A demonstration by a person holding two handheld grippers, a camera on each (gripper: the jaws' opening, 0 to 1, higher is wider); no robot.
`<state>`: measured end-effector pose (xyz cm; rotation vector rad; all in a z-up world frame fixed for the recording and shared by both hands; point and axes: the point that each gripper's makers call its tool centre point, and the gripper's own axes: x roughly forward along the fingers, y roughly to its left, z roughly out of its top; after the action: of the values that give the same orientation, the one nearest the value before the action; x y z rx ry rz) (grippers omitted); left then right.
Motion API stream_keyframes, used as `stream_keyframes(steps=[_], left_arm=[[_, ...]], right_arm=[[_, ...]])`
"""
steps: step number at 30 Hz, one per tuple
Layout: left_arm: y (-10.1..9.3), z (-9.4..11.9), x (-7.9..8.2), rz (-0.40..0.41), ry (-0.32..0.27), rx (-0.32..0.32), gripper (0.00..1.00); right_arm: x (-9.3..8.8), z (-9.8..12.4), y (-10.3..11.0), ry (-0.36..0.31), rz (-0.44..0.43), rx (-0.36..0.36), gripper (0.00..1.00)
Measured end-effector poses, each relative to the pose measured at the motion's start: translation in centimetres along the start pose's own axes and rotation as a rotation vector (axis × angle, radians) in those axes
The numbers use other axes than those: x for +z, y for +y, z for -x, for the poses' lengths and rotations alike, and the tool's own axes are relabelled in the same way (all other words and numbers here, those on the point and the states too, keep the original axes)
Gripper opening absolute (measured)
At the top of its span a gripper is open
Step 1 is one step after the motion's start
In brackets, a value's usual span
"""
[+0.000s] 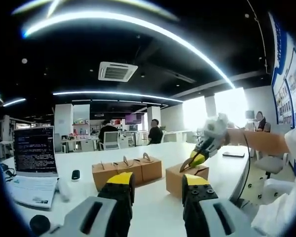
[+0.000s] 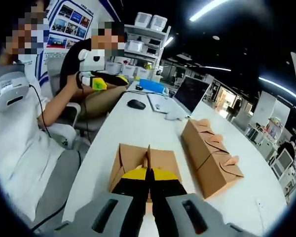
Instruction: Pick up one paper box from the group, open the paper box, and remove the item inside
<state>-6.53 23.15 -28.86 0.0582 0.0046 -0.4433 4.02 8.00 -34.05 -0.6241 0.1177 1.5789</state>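
A single brown paper box point(image 1: 180, 178) point(image 2: 130, 159) stands on the white table point(image 1: 153, 210), apart from a row of three like boxes point(image 1: 127, 171) point(image 2: 211, 153). My right gripper point(image 2: 148, 174) point(image 1: 191, 162) is shut on the upright handle flap at the top of the single box. My left gripper point(image 1: 158, 183) is open and holds nothing; it hovers on the near side of the boxes, between the row and the single box. In the right gripper view the left gripper point(image 2: 99, 83) is far off, held up by a person's hand.
An open laptop point(image 1: 34, 150) point(image 2: 190, 93) and a black mouse point(image 1: 75, 174) point(image 2: 136, 103) lie beyond the row. A phone point(image 1: 233, 154) rests near the table edge. A person in white point(image 2: 19, 133) sits at the table's side beside a chair point(image 2: 64, 131).
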Motion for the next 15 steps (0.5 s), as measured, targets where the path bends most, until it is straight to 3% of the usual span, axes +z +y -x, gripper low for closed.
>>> stream_keyframes(steps=[15], left_arm=[[-0.02, 0.03, 0.02, -0.001, 0.003, -0.004, 0.40]], right_arm=[[-0.42, -0.32, 0.19, 0.002, -0.021, 0.002, 0.03]])
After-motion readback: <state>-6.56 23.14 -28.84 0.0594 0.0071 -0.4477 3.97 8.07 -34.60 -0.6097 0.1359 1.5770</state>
